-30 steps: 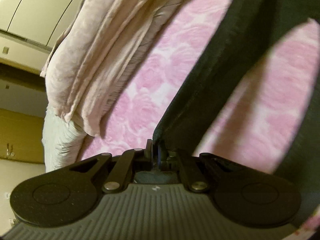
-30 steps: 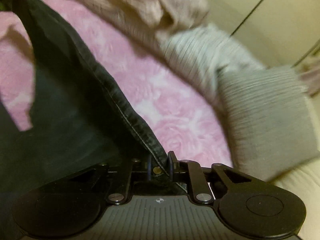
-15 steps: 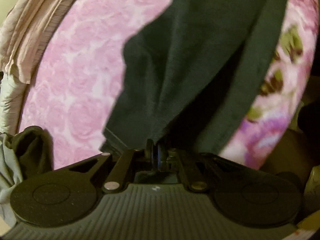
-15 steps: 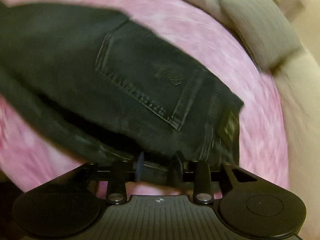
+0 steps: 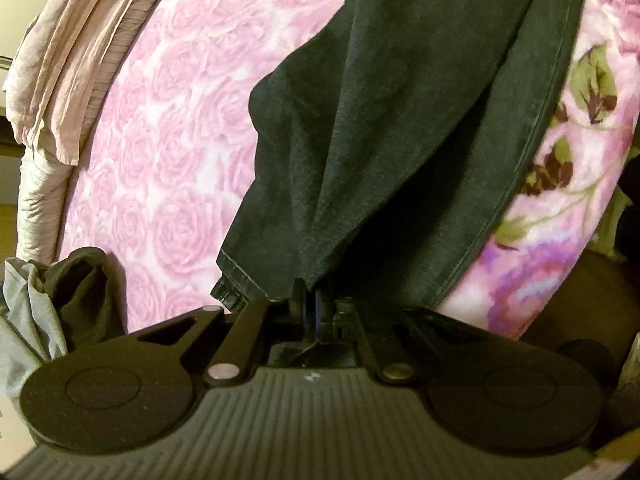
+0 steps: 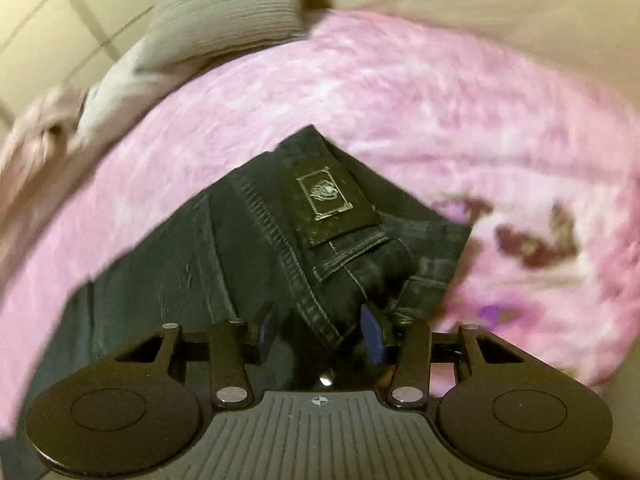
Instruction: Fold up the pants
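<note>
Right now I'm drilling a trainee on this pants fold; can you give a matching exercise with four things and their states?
Things:
1. left gripper
2. right gripper
3. leather patch
4. beige garment

States:
A. draped at the blanket's edge
B. jaws apart around the waistband
C. jaws clamped on dark fabric
D. facing up on the pants

Pairs: 1-C, 2-B, 3-D, 4-A

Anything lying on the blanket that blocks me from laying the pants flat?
Nothing visible does. The pants lie on open pink blanket. The beige cloth and grey cloth sit off at its edges, apart from the pants.
</note>
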The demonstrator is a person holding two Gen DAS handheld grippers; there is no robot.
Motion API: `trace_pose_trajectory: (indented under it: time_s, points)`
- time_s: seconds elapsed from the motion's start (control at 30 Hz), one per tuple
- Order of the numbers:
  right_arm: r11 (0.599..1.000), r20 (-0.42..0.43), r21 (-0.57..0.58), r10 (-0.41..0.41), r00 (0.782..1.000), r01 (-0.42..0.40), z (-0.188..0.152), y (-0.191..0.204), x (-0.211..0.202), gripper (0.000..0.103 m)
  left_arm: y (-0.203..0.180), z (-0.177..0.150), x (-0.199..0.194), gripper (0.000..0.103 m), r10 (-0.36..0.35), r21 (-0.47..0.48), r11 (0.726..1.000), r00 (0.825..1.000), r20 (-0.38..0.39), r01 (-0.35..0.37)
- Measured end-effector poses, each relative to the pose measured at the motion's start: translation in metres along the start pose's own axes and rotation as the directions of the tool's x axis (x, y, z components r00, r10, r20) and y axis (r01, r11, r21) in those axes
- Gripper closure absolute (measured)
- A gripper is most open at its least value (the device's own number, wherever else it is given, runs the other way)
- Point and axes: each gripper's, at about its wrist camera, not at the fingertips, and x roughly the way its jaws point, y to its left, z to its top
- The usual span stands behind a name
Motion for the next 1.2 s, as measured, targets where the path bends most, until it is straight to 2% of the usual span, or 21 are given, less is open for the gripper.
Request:
trace_pose_trajectory:
  time_s: [0.1, 0.13, 0.17, 0.23, 0.37, 0.4, 0.47, 0.5, 0.53, 0.57, 0.6, 0.63, 0.67, 0.77, 0.9, 1.03, 1.1, 1.2]
  points:
    - [0.982, 0.004, 0.188, 0.028, 1.000, -0.028, 0.004, -0.018, 0.007, 0.060, -0.004, 0.002, 0.002, 0.101, 0.010, 0.004, 1.000, 1.000, -0.018, -0.010]
    - [0.974, 0.013, 0.225, 0.035, 0.999, -0.037, 0.004, -0.023, 0.004, 0.070, -0.004, 0.003, 0.002, 0.101, 0.013, 0.004, 1.000, 1.000, -0.021, -0.013]
    - [0.970, 0.016, 0.241, 0.041, 0.999, -0.043, 0.005, -0.024, 0.001, 0.092, -0.004, 0.004, 0.001, 0.101, 0.014, 0.003, 1.000, 1.000, -0.023, -0.014]
    - [0.976, 0.031, 0.213, 0.038, 0.999, -0.043, 0.011, -0.020, -0.013, 0.093, -0.001, 0.005, -0.005, 0.101, 0.023, -0.016, 1.000, 1.000, -0.005, -0.023]
    - [0.996, 0.132, 0.080, 0.028, 0.991, -0.039, 0.030, -0.004, -0.059, 0.094, 0.009, 0.007, -0.023, 0.101, 0.042, -0.081, 0.996, 0.998, 0.049, -0.038]
    - [0.997, 0.136, 0.071, 0.008, 0.991, -0.018, 0.030, -0.006, -0.062, 0.094, 0.009, 0.008, -0.024, 0.101, 0.037, -0.082, 0.996, 0.998, 0.052, -0.032]
    - [0.995, 0.089, 0.088, -0.057, 0.994, 0.049, 0.024, -0.019, -0.052, 0.093, 0.002, 0.009, -0.019, 0.101, 0.018, -0.070, 0.997, 0.999, 0.042, -0.015]
    - [0.991, 0.049, 0.096, -0.098, 0.994, 0.093, 0.019, -0.025, -0.042, 0.092, -0.002, 0.009, -0.013, 0.101, 0.003, -0.069, 0.998, 1.000, 0.030, -0.001]
    - [0.982, 0.005, 0.111, -0.151, 0.988, 0.150, 0.016, -0.032, -0.034, 0.087, -0.006, 0.008, -0.008, 0.101, -0.008, -0.070, 0.998, 1.000, 0.023, 0.009]
    - [0.972, -0.002, 0.130, -0.196, 0.981, 0.195, 0.013, -0.037, -0.031, 0.063, -0.009, 0.006, -0.005, 0.101, -0.015, -0.069, 0.997, 1.000, 0.017, 0.016]
    - [0.964, 0.022, 0.146, -0.227, 0.974, 0.222, 0.011, -0.038, -0.038, 0.054, -0.014, 0.005, -0.003, 0.101, -0.023, -0.066, 0.998, 1.000, 0.007, 0.023]
    - [0.960, 0.037, 0.142, -0.250, 0.968, 0.242, 0.010, -0.035, -0.046, 0.048, -0.017, 0.002, -0.002, 0.100, -0.020, -0.057, 0.998, 1.000, 0.005, 0.020]
    - [0.962, 0.044, 0.121, -0.251, 0.967, 0.245, 0.009, -0.030, -0.052, 0.047, -0.020, 0.000, -0.003, 0.096, -0.013, -0.048, 0.999, 1.000, 0.008, 0.014]
    - [0.975, 0.032, 0.028, -0.221, 0.975, 0.220, 0.007, -0.005, -0.069, 0.047, -0.020, -0.011, -0.008, 0.092, -0.002, -0.052, 0.999, 1.000, -0.014, 0.001]
    - [0.986, 0.007, -0.085, -0.144, 0.989, 0.145, -0.002, 0.048, -0.073, 0.047, -0.004, -0.039, -0.024, 0.089, 0.014, -0.150, 0.989, 0.999, -0.051, -0.021]
    - [0.978, -0.033, -0.204, -0.046, 0.998, 0.038, -0.024, 0.118, -0.063, 0.046, 0.021, -0.074, -0.040, 0.084, 0.024, -0.285, 0.957, 0.997, -0.070, -0.043]
    - [0.961, -0.064, -0.275, 0.003, 0.998, -0.020, -0.040, 0.158, -0.054, 0.046, 0.037, -0.088, -0.040, 0.082, 0.029, -0.351, 0.935, 0.997, -0.070, -0.052]
    - [0.927, -0.112, -0.361, 0.065, 0.992, -0.101, -0.070, 0.217, -0.042, 0.045, 0.066, -0.104, -0.032, 0.078, 0.001, -0.448, 0.894, 0.999, -0.050, -0.024]
